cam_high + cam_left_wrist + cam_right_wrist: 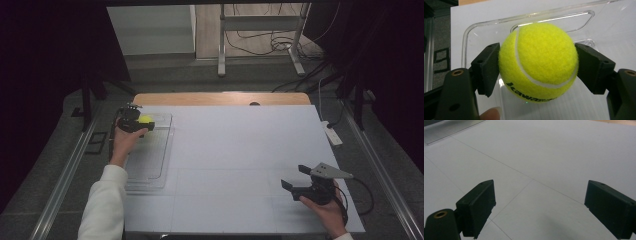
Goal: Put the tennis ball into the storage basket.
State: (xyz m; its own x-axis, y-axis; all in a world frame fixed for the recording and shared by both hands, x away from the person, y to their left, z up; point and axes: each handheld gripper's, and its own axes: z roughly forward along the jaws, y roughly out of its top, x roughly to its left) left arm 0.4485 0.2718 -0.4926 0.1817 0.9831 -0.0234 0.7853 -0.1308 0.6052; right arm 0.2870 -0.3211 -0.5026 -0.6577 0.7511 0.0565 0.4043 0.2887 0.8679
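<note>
Left tongs [537, 67] pinched the tennis ball [538, 62] above the clear tray [474, 30]. Round felt could have slipped out. Right tongs [539, 210], lower right, stood spread over the tabletop [549, 152].

- Tabletop [240, 150]: white sheet with faint grid lines; bare wood strip [220, 98] along far edge.
- Clear plastic tray [150, 165]: flat on left side, running near to far.
</note>
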